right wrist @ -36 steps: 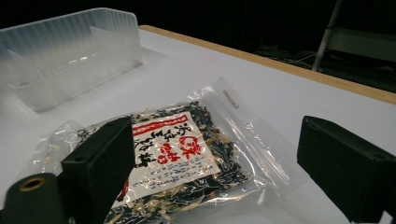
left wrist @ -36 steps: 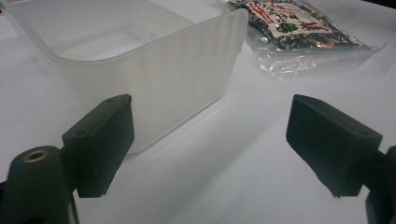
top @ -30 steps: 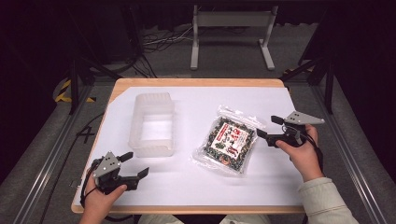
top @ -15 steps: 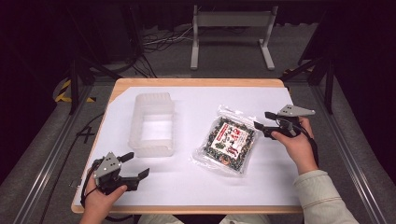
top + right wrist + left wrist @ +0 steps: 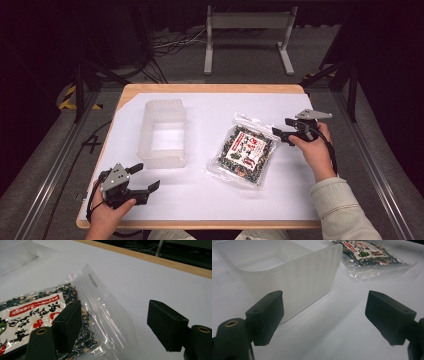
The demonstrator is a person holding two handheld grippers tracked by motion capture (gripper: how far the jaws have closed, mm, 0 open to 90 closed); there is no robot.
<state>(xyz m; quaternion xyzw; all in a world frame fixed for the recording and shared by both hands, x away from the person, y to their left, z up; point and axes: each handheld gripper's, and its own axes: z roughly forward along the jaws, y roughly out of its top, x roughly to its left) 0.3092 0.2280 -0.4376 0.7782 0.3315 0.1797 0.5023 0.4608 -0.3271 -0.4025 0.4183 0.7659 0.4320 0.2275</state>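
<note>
- High view: the snack bag (image 5: 243,154) lies flat on the white table (image 5: 210,197), long axis slanting from far-right to near-left. The right gripper (image 5: 284,131) sits just beside its far-right edge, way nearer than the left gripper (image 5: 146,176), which is parked by the clear container (image 5: 164,132), jaws apart on nothing.
- Left gripper view: wide open and empty, with the container's wall straight ahead and the bag well beyond it.
- Right gripper view: jaws have just been opening a bit, nothing pinched yet. One jaw hangs over the bag's clear edge, the other over bare table, so the edge looks lined up for a pinch.
</note>
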